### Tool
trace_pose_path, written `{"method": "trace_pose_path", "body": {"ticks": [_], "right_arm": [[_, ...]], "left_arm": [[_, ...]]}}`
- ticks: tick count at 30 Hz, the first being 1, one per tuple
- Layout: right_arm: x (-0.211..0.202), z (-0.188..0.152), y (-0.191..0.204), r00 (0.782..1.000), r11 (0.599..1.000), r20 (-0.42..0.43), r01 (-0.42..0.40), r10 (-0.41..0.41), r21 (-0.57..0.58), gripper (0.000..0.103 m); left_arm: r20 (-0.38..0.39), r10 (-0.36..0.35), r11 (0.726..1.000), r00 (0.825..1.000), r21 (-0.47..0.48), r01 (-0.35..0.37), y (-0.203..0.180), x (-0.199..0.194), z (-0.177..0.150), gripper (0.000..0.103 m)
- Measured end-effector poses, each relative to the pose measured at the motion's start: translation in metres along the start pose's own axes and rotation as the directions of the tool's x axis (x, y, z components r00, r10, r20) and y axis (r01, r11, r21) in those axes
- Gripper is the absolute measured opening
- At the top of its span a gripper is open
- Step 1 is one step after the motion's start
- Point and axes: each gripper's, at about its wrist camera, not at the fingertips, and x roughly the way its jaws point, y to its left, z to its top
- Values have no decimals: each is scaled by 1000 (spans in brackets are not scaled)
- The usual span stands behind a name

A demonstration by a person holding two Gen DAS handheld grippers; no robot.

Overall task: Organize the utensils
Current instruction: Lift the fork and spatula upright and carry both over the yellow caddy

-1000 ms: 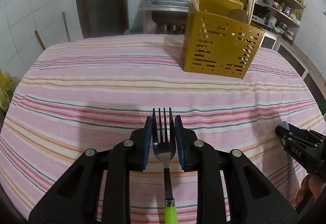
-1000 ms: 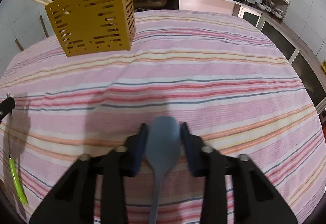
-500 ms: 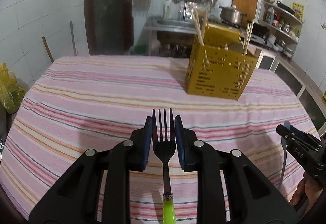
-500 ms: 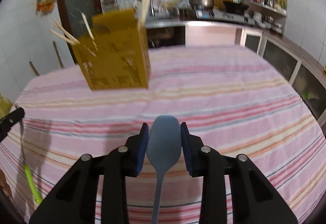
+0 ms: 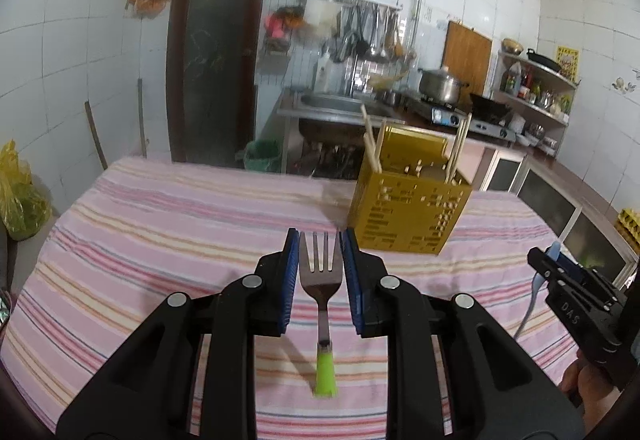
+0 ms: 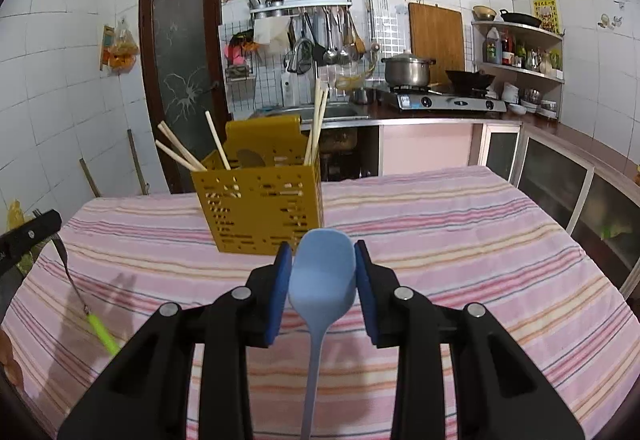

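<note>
My left gripper (image 5: 320, 252) is shut on a fork (image 5: 321, 272) with a lime-green handle, tines pointing forward and handle hanging below, held above the striped tablecloth. My right gripper (image 6: 322, 264) is shut on the bowl of a pale blue spoon (image 6: 322, 276), its handle trailing down toward me. A yellow perforated utensil holder (image 5: 408, 212) (image 6: 260, 208) with chopsticks stands on the table ahead of both grippers, beyond their tips. The right gripper shows at the right edge of the left wrist view (image 5: 560, 272), the left gripper with the fork at the left edge of the right wrist view (image 6: 32, 232).
The table (image 6: 460, 232) wears a pink striped cloth. Behind it run a sink, a counter with a gas stove (image 6: 444, 102) and pot, shelves at right, a dark door (image 5: 216, 52) at left. A yellow-green bag (image 5: 20, 196) sits left of the table.
Both grippers have risen and tilted up, each still holding its utensil. The holder now sits lower in both views and more of the kitchen wall shows.
</note>
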Motion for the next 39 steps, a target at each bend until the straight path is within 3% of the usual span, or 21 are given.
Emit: {"method": "trace_pose_path", "body": {"ticks": [12,23,39], "right_arm": [[7,19,4,998,999,54,16,-14,-31,32],[25,12,4,1000,999,20,20,-20,-42,32],[25,15,5,1000,999,23,9,-8,-42,32]], "left_arm": [[31,-10,1000,999,8,9,2,14,13,21],[9,-9,1000,1000,25,9,-1,34,2,21],[20,-37,998,999,54,36,-5,28,2,21]]}}
